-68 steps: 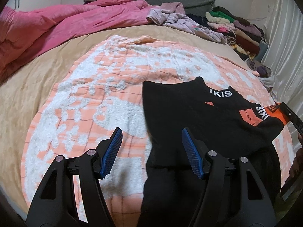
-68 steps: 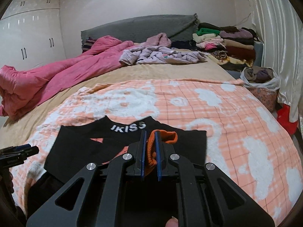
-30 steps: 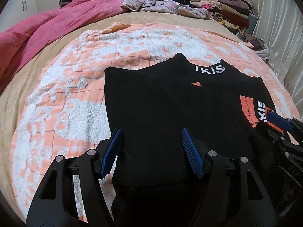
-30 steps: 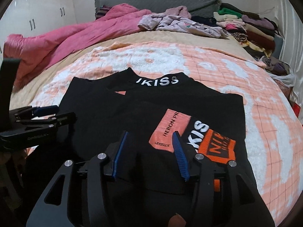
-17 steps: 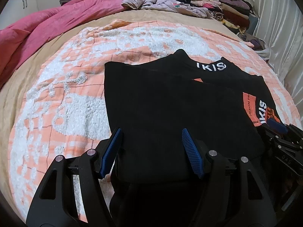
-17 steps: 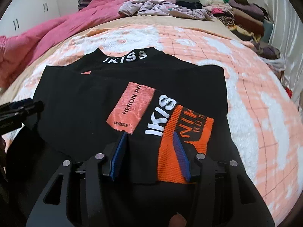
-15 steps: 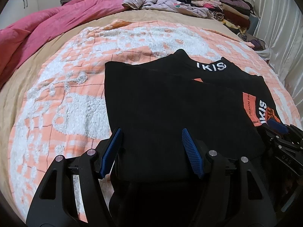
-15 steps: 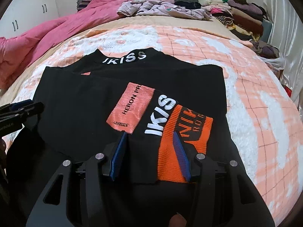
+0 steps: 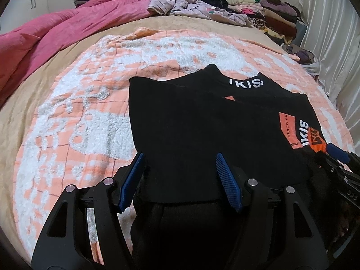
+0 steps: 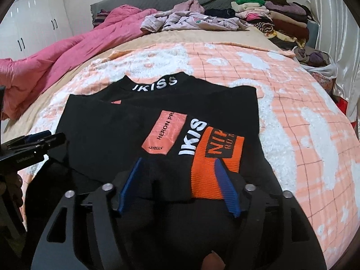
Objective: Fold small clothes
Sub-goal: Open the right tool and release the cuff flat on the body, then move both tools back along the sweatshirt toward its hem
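A black sweater [image 9: 202,121] with white lettering on the collar lies on the orange-and-white blanket [image 9: 78,117], its sleeves folded across the body. One sleeve has an orange cuff [image 10: 216,164] and a salmon patch [image 10: 165,135]. My left gripper [image 9: 180,164] is open over the sweater's near left part, holding nothing. My right gripper [image 10: 177,171] is open, its jaws either side of the near end of the folded sleeve and orange cuff, not clamped. Each gripper shows at the edge of the other's view, the right [image 9: 337,157] and the left [image 10: 36,144].
A pink duvet [image 10: 67,51] lies bunched at the back left. Loose pale clothes [image 10: 191,20] and a stack of folded clothes [image 10: 276,15] sit at the head of the bed. A bag of clothes [image 10: 315,58] and a curtain are on the right.
My right gripper let go of the orange cuff and opened, leaving the sleeve laid across the sweater. Both grippers drew back slightly toward the sweater's near edge. In the last half second almost nothing moved.
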